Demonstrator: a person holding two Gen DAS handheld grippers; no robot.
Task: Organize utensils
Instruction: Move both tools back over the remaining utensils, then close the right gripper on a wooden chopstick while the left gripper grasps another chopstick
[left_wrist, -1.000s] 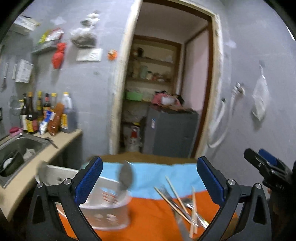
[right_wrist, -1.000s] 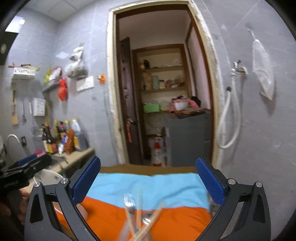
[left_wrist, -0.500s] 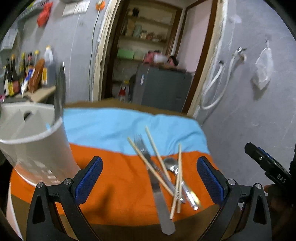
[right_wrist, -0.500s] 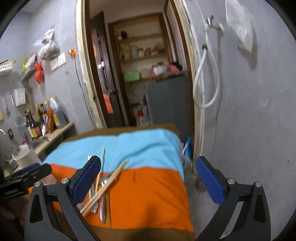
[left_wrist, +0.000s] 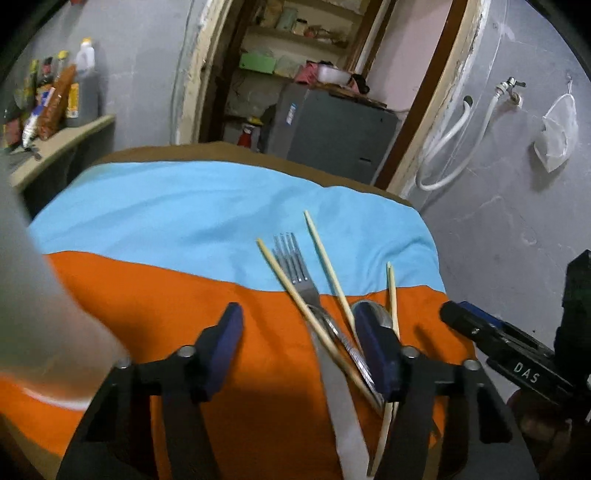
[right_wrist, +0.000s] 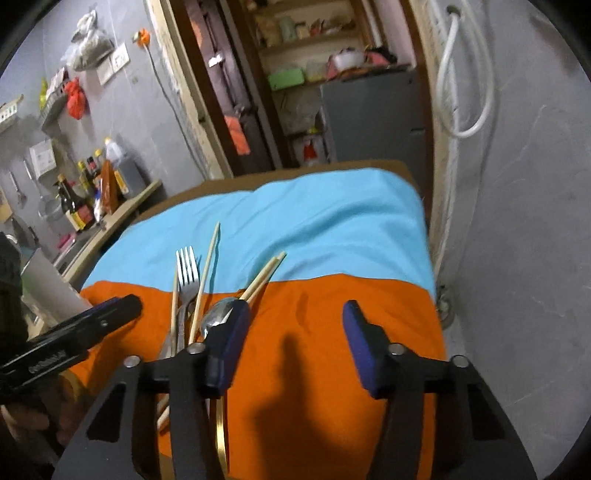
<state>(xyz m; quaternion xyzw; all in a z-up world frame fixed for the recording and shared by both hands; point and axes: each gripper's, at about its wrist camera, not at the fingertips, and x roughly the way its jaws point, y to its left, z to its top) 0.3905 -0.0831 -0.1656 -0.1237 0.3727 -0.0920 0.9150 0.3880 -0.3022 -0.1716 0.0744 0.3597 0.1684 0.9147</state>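
The fork (left_wrist: 295, 269) lies lengthwise on the cloth-covered bench (left_wrist: 166, 236), tines pointing away toward the doorway, handle running back on the orange half. Chopsticks (left_wrist: 325, 258) cross it at slight angles, and a spoon (left_wrist: 373, 314) rests bowl-up just beside it. The left claw (left_wrist: 299, 332), fingers spread apart and gripping nothing, hovers above the handles, its right finger over the spoon. The right claw (right_wrist: 293, 325), likewise apart and empty, sits right of the pile. Only the right view shows the white utensil holder (right_wrist: 48, 284) clearly, at far left.
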